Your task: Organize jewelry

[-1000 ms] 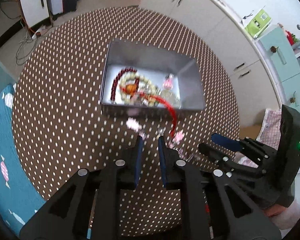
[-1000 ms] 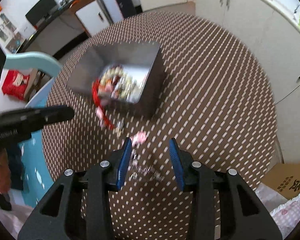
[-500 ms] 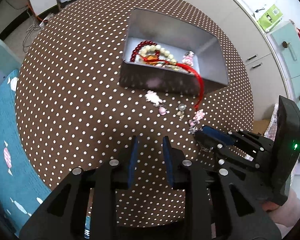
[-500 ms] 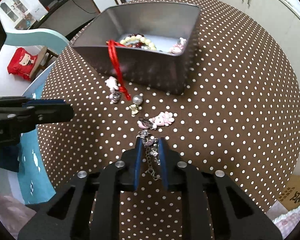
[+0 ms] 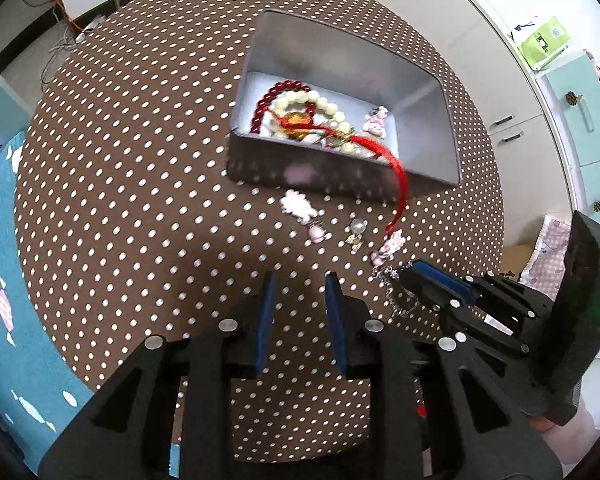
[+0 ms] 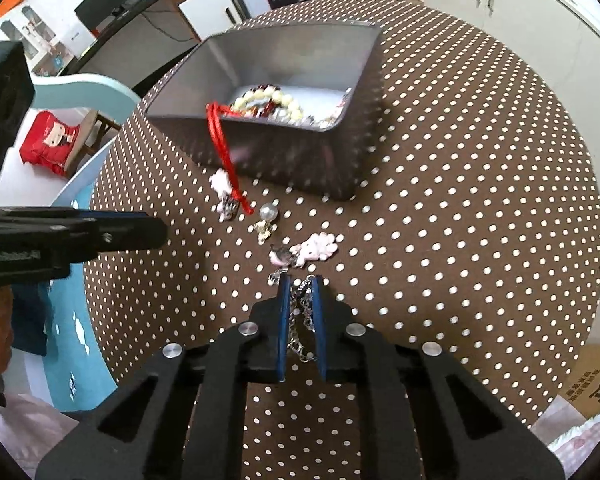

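My right tongs (image 6: 300, 280), low in the frame centre, are pinched on a silver chain (image 6: 302, 320) lying on the dotted table (image 6: 460, 220); its pink charm (image 6: 318, 250) sits just past the tips. My left tongs (image 5: 299, 280) hang narrow and empty above bare cloth. The grey tin (image 5: 424, 92), upper centre, holds bead bracelets (image 5: 300, 108); a red cord (image 5: 398, 184) trails over its wall to the table. A pearl (image 6: 268, 213) and another pink charm (image 5: 296, 205) lie near the tin.
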The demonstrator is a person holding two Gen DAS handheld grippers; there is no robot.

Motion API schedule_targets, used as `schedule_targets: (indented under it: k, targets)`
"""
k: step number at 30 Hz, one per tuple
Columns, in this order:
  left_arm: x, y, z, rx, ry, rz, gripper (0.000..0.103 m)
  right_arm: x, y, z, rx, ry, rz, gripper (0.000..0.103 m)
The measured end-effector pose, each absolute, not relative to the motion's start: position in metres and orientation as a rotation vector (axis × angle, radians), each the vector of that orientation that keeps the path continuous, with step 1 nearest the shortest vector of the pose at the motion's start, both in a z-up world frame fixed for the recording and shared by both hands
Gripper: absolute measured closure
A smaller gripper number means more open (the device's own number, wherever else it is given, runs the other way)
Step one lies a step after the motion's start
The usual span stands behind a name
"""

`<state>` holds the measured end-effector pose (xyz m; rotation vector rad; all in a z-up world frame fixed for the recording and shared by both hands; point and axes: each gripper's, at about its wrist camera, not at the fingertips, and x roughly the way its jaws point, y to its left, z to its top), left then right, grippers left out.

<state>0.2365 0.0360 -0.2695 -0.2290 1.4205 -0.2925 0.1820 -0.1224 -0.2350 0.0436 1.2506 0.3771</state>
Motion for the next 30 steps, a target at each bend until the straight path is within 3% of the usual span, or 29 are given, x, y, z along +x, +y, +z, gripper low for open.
schedule_targets:
  k: [22, 27, 30]
  targets:
    - [0.291, -0.032, -0.295, -0.167, 1.484, -0.263, 0.078, 0.197, -0.2, -0.196, 0.239, 1.176, 0.233, 0.093]
    - [0.291, -0.036, -0.307, -0.169, 1.492, -0.242, 0.092, 0.197, -0.198, -0.196, 0.244, 1.184, 0.227, 0.093]
    - [0.282, -0.034, -0.316, -0.171, 1.488, -0.235, 0.093, 0.198, -0.199, -0.196, 0.24, 1.184, 0.23, 0.093]
